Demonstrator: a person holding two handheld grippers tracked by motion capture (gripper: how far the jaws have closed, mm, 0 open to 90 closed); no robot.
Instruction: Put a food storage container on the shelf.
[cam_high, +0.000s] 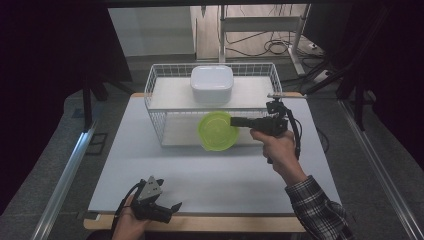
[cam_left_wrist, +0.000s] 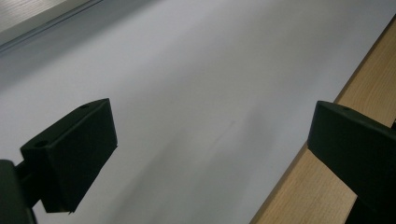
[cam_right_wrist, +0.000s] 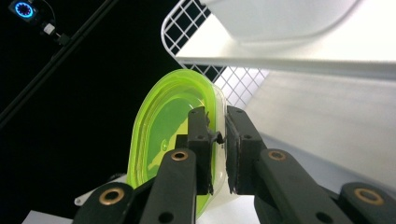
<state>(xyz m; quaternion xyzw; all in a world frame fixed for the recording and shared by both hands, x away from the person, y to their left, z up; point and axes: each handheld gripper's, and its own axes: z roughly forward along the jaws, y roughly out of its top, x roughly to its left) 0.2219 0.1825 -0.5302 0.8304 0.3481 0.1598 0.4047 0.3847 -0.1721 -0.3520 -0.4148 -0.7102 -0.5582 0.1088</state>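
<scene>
My right gripper (cam_high: 234, 121) sits just right of the middle of the high view, its jaws pinched nearly together on the rim of the green bowl (cam_high: 217, 131). In the right gripper view the bowl's (cam_right_wrist: 168, 135) thin wall runs between the two pads, so I have it by the edge and not by the body; that is why it hangs tilted, its open side turned partly towards the camera. The bowl is in front of the lower shelf of the white wire rack (cam_high: 155, 100), off the table (cam_high: 200, 175). The upper shelf already carries a white box (cam_high: 211, 84), so I judge the lower level is the free one. My left gripper (cam_high: 167, 206) rests at the lower left of the high view, near the table's wooden front edge, jaws wide apart with nothing between them, out of the way.
</scene>
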